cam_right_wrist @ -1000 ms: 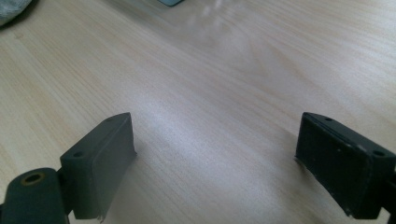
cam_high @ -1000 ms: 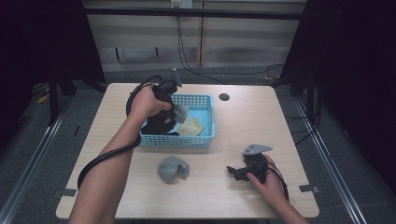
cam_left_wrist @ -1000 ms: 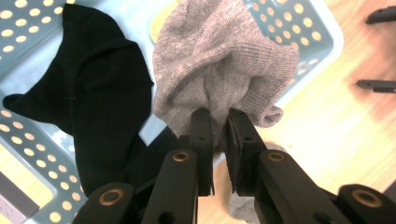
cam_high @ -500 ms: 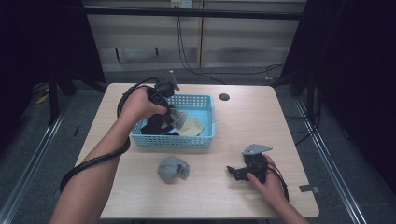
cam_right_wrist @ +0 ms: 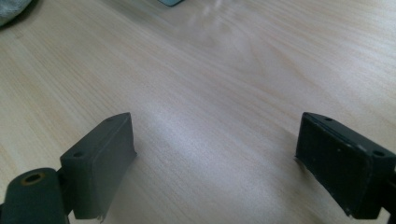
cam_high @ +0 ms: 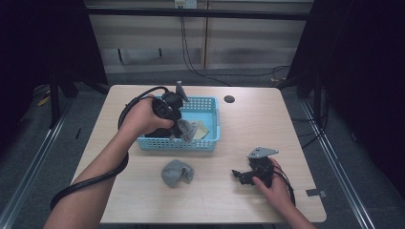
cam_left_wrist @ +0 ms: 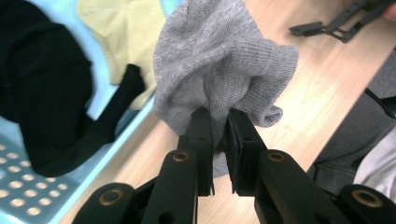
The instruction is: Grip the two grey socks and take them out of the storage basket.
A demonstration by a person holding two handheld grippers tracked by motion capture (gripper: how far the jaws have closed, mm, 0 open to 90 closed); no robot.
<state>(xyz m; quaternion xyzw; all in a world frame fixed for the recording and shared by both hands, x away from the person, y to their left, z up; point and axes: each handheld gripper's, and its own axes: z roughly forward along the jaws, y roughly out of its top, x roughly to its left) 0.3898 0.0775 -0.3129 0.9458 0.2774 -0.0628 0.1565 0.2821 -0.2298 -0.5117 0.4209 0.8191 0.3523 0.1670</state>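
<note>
My left gripper is shut on a bunched grey sock, held above the front wall of a blue perforated basket. In the basket lie a black sock and a yellow sock. A second grey sock sits crumpled on the table in front of the basket. To the right of that sock, my right gripper rests low on the wooden table, open, with nothing between its jaws.
The left gripper's black cable loops off the table's left front edge. A dark round hole is in the tabletop behind the basket. The right gripper lies farther off in the left gripper view. Dark floor surrounds the table.
My left gripper has moved toward the basket's front wall, carrying the grey sock with it. The right gripper and the sock on the table have stayed put.
</note>
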